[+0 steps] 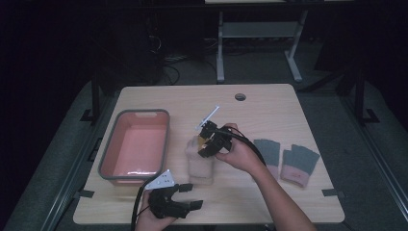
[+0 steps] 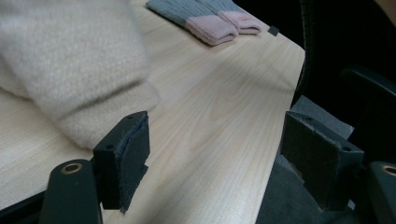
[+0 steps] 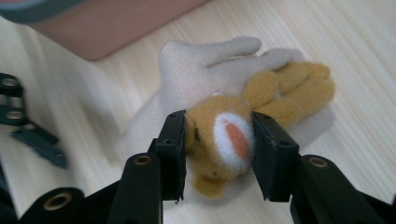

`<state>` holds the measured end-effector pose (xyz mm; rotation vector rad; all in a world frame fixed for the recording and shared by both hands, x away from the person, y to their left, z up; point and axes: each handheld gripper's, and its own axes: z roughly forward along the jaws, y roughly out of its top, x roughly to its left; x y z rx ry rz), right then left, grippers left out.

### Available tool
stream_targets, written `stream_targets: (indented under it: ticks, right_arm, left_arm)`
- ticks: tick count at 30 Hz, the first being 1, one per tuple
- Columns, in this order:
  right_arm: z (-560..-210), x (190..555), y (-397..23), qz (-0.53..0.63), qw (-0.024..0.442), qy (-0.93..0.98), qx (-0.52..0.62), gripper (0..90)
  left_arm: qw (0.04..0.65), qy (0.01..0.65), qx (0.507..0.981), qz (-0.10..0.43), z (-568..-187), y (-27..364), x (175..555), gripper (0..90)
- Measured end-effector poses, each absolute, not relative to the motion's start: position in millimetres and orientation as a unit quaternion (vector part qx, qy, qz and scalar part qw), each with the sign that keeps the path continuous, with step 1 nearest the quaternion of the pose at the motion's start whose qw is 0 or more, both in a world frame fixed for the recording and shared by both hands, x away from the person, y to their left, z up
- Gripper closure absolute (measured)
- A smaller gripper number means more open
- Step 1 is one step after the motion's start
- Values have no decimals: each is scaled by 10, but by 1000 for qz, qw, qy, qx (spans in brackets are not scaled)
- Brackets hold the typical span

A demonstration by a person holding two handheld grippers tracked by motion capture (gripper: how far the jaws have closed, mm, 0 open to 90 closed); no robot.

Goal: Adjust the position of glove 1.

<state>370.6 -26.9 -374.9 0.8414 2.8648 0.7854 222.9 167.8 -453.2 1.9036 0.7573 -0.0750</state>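
My right gripper (image 3: 217, 149) is shut on a tan plush glove (image 3: 289, 88) with a white and orange patch. Its pads press both sides of the glove, which hangs just over a cream glove (image 3: 201, 65) lying flat on the table. From above, the right gripper (image 1: 206, 144) is at mid-table over the cream glove (image 1: 199, 166). Near the front edge, my left gripper (image 1: 191, 196) stands open and holds nothing. In its own view the left gripper (image 2: 219, 149) has bare wood between the jaws, and the cream glove's cuff (image 2: 70, 60) lies just beyond its left pad.
A pink bin with a grey rim (image 1: 134, 113) stands at the table's left; its wall (image 3: 107, 28) is close behind the gloves. Two grey gloves with pink cuffs (image 1: 284, 159) lie at the right, also seen as a pair (image 2: 210, 18). A cable hole (image 1: 240, 96) is at the back.
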Motion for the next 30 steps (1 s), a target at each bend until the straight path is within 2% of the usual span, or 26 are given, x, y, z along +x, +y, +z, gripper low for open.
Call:
stream_targets:
  ticks: [16,30]
  right_arm:
    - [-4170,3827,-203,220,-3,934,283,553]
    - [-4206,3790,-279,230,-7,928,291,502]
  left_arm:
    - [520,316,793,-34,-4530,1679,2227,244]
    - [519,315,794,-30,-4523,1681,2224,244]
